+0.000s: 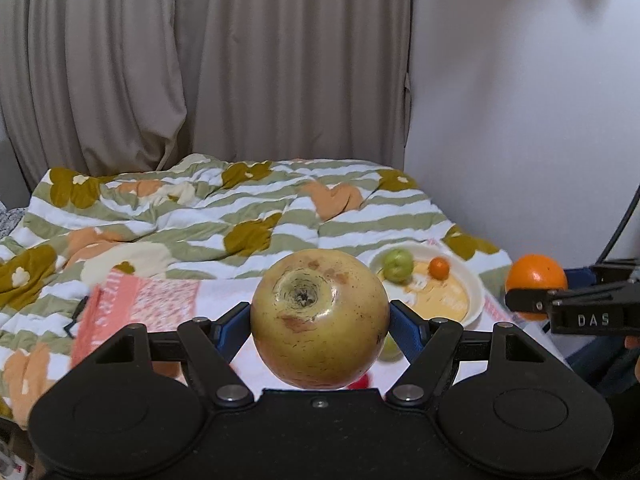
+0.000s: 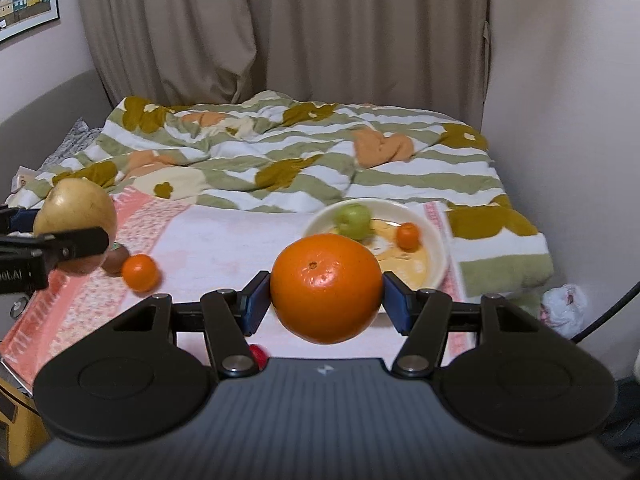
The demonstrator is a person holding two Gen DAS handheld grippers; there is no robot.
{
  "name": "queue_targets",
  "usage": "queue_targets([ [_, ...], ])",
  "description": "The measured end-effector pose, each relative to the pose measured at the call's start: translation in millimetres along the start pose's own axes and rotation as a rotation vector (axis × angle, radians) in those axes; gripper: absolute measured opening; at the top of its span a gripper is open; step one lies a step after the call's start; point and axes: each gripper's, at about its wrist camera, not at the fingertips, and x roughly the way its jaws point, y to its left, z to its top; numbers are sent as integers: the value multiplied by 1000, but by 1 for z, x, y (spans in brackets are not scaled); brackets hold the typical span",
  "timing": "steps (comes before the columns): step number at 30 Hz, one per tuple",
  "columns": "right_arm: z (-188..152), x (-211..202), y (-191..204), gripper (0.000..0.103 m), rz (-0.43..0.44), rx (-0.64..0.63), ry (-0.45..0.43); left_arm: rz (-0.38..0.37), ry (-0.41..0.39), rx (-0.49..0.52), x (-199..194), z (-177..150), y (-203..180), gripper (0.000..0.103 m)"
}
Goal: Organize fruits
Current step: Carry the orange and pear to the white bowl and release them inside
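Observation:
My left gripper [image 1: 320, 320] is shut on a large yellow-brown pear [image 1: 320, 318], held above the pink cloth; the pear also shows at the left of the right wrist view [image 2: 74, 216]. My right gripper [image 2: 326, 292] is shut on a big orange [image 2: 326, 286], also seen in the left wrist view [image 1: 536, 280]. A cream bowl [image 2: 436, 248] ahead holds a green apple [image 2: 354, 220] and a small tangerine [image 2: 408, 236]. It also shows in the left wrist view [image 1: 472, 292]. A small tangerine [image 2: 139, 272] and a brown kiwi [image 2: 114, 262] lie on the cloth.
A pink patterned cloth [image 2: 224, 248] covers the bed's near part, over a green-striped flowered blanket [image 2: 304, 152]. A small red fruit [image 2: 258, 354] lies under my right gripper. Curtains and a white wall stand behind. A white plastic bag [image 2: 564, 308] lies beside the bed at the right.

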Motion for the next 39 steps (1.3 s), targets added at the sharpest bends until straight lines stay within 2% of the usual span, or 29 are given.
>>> queue_targets([
  [5, 6, 14, -49, 75, -3, -12, 6, 10, 10, 0, 33, 15, -40, 77],
  [14, 20, 59, -114, 75, 36, -32, 56, 37, 51, -45, 102, 31, -82, 77],
  [22, 24, 105, -140, 75, 44, 8, 83, 34, 124, 1, 168, 31, -99, 77],
  [28, 26, 130, -150, 75, 28, 24, 107, 23, 190, 72, 213, 23, -105, 77],
  [39, 27, 153, -153, 75, -2, 52, 143, 6, 251, 222, 251, 11, -123, 77],
])
